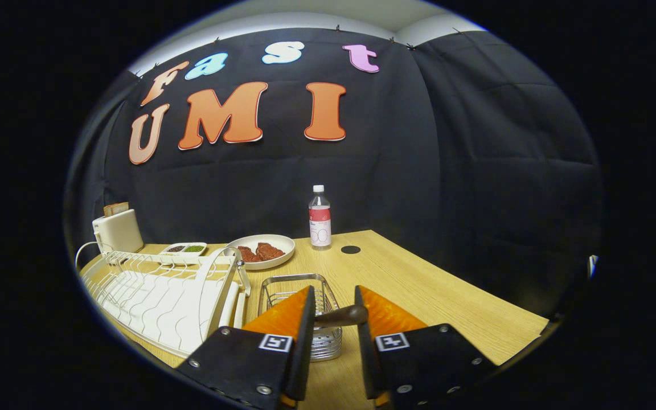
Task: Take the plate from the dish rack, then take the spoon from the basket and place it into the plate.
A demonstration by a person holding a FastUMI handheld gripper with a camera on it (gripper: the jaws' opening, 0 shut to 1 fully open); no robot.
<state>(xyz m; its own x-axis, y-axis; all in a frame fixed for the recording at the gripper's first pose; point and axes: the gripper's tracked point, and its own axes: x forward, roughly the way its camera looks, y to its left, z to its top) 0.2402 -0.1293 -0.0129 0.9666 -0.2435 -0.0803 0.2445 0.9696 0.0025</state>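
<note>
Dark spoon [342,316] handle crosswise between tool [333,310] fingers, both pressing it, above wire basket [299,285].

One claw [333,310], its two fingers closed on one spoon [342,315]. One basket [296,283], one rack [163,296], one plate [264,250] with two meat pieces [261,251], one bottle [320,218], one toaster [117,230], one two-part dish [184,249], one bench [419,290].
</note>
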